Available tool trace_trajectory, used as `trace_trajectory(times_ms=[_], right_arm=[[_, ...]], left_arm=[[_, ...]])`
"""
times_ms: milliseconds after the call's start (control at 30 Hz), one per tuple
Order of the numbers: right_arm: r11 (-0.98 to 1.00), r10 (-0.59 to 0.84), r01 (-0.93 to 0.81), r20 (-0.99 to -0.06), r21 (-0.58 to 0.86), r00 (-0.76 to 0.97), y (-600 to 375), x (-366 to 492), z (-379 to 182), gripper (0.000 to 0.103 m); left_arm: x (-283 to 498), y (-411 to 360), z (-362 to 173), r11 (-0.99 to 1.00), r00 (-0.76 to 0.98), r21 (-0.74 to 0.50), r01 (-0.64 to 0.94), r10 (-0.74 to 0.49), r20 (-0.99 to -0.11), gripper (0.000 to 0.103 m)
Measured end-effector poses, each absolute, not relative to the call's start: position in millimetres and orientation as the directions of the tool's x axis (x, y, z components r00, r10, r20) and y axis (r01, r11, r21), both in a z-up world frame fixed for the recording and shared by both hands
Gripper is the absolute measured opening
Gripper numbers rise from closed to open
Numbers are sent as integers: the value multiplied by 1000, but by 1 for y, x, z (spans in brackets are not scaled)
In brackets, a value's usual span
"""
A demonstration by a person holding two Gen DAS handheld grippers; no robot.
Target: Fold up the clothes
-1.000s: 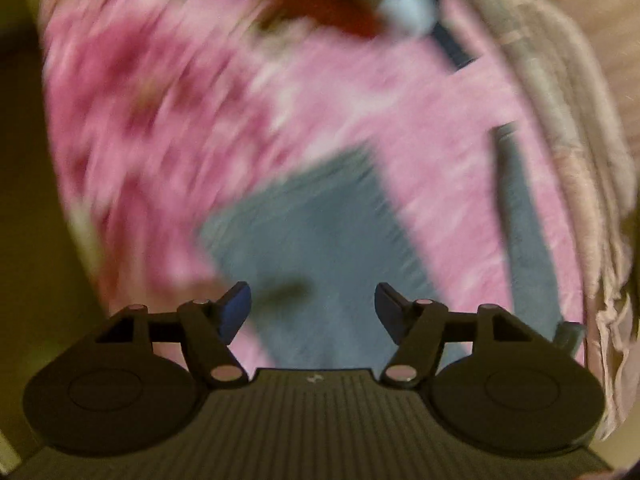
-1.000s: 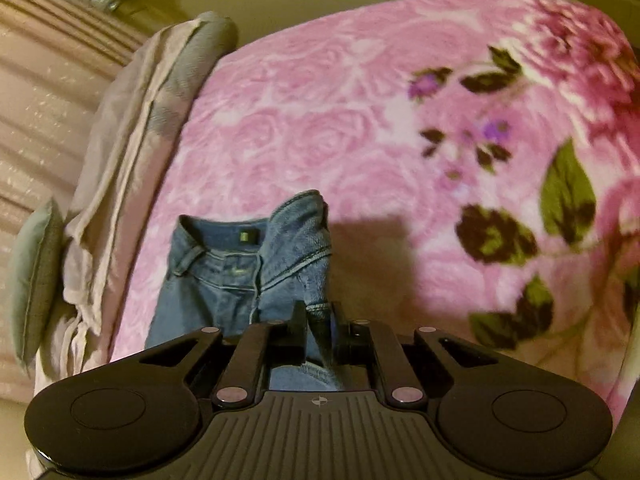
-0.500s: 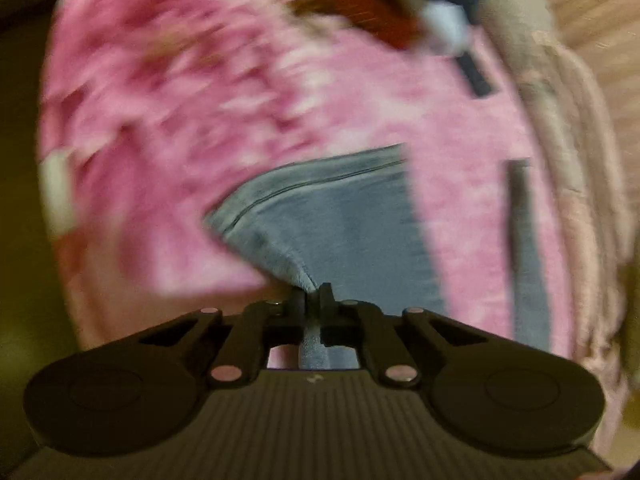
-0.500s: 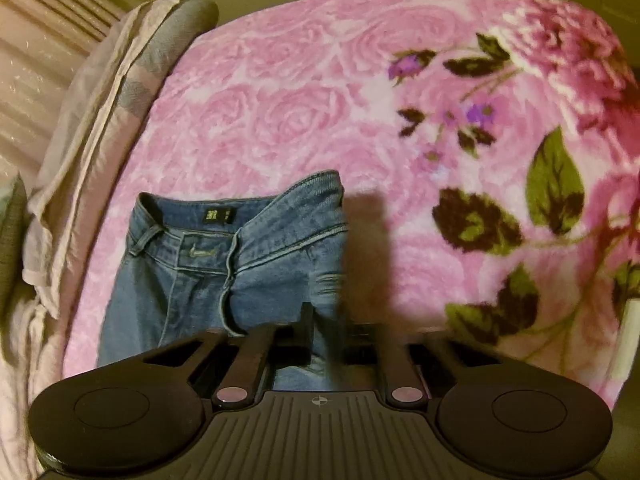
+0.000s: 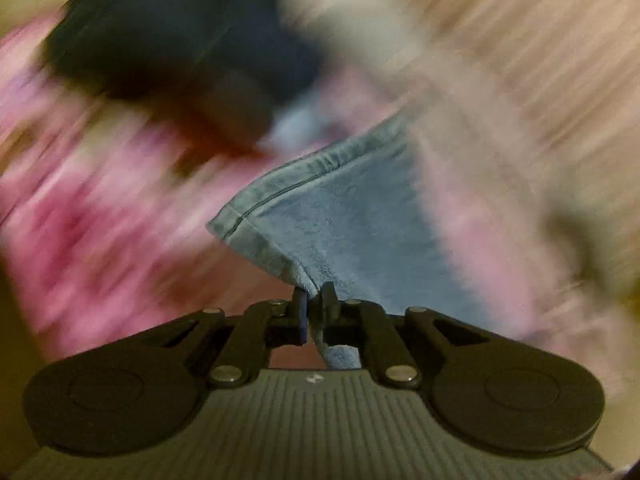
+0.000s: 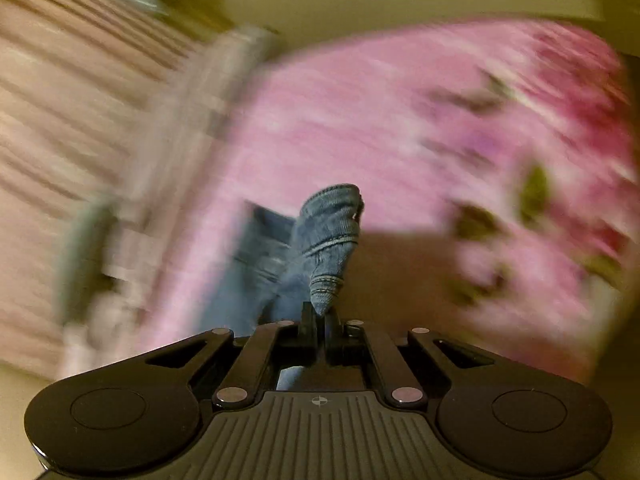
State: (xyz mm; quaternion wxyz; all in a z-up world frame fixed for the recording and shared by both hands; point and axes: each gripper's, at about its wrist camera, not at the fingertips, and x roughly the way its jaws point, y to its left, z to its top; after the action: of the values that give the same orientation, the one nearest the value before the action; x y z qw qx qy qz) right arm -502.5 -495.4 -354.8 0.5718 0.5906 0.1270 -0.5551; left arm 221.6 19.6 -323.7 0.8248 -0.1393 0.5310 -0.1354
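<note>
A: Jeans [image 5: 352,232] lie on the bed, long axis running from the hem near the left gripper [image 5: 314,304] up and away toward the right of the left wrist view. Hem corner points left; the stitched edge slants upward to the right.

B: Left fingers [image 5: 299,312] are pressed together on the hem cloth, a fold of denim pinched between them. Their jaws have just been closing onto it.

A: Right wrist view: the waist end of the jeans [image 6: 320,248] is bunched and lifted into a peak, tapering down into the right gripper [image 6: 320,320]. Right fingers [image 6: 307,322] are clamped tight on that denim.

B: Containers, none to note.

A: Surface is a pink floral blanket [image 6: 400,128] with green leaves and darker red blooms. A pale folded cloth [image 6: 192,148] lies along its left edge, striped beige fabric [image 6: 60,92] beyond. Both views heavily blurred; a dark shape [image 5: 180,48] at upper left of the left view cannot be identified.
</note>
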Motion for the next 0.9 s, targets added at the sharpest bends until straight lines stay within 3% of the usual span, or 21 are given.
trace_trajectory(times_ms=[67,133,167,267,433,600,667,800,900], right_arm=[[-389,-387,806,-873,445,296,-489,-506,-380,16],[-390,-329,853,-918,347,223,-490,-500,-383,57],[-360,-324,883,-928,301,184,-492,-496,-379,62],[-278,-329,945,-942,171,74,-502,-489,-364,63],[-236,-432,967,-902,93,-18,-513,-482,-343,63],[-100,-481,988,-875,122,59,-531,-462,-332,63],[-59,-488,990,-869,130,85,-538,-453,-333,63],[5,-491,984,-857,176,156,-562,-435,-336,63],[60,-486,980,-852,191,196,-590,-417,-342,63]], left_arm=[[217,28,-371,970,307,-238,-42,-214,-927,5],[211,31,-387,986,285,-154,-63,-130,-950,8],[208,32,-393,990,276,-118,-71,-94,-957,8],[206,23,-378,992,322,-124,-24,-110,-940,9],[204,-9,-355,997,425,-36,64,-60,-903,14],[199,-23,-341,997,478,13,79,-26,-878,14],[196,-33,-336,994,467,-33,106,-79,-881,14],[200,-71,-331,971,444,-136,197,-212,-870,33],[215,-114,-340,940,404,-224,257,-315,-859,40]])
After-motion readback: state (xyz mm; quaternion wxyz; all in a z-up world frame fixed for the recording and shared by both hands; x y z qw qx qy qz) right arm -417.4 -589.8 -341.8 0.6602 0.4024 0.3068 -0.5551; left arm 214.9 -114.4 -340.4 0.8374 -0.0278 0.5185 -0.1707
